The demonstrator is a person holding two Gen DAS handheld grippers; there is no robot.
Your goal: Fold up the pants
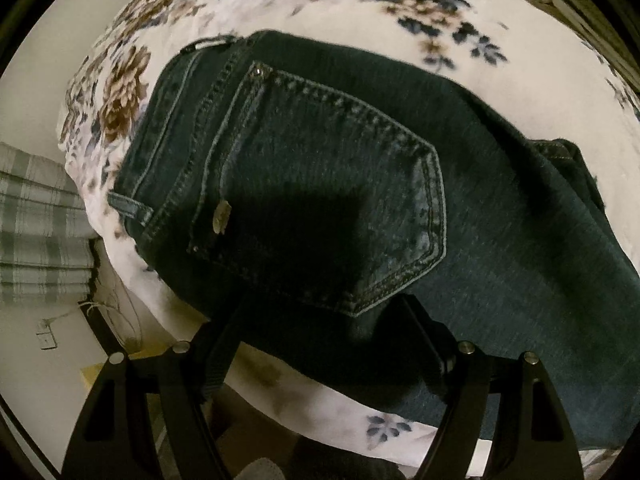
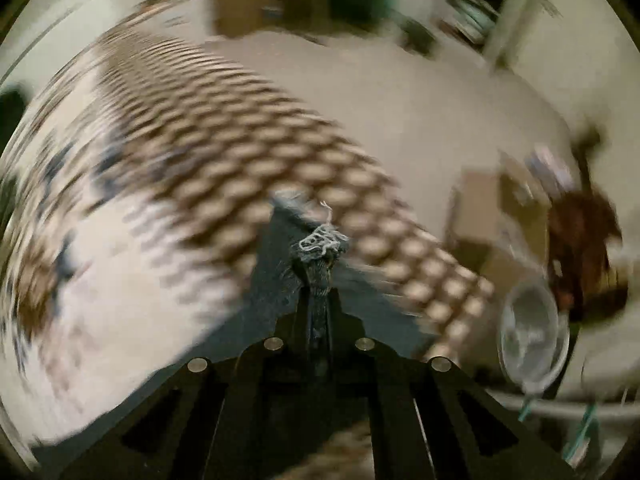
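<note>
Dark blue jeans (image 1: 320, 184) lie on a floral blanket (image 1: 360, 12), back pocket up, waistband at the left. My left gripper (image 1: 320, 320) is open, its fingers spread just above the near edge of the jeans, holding nothing. In the right wrist view my right gripper (image 2: 320, 276) is shut on a frayed hem of the jeans (image 2: 322, 246), with denim hanging below the fingers. That view is blurred by motion.
The blanket's patterned part (image 2: 240, 140) and a beige floor (image 2: 400, 100) show in the right wrist view, with a cardboard box (image 2: 500, 216) and a small fan (image 2: 532, 332) at the right. A plaid cloth (image 1: 36, 224) lies left of the bed.
</note>
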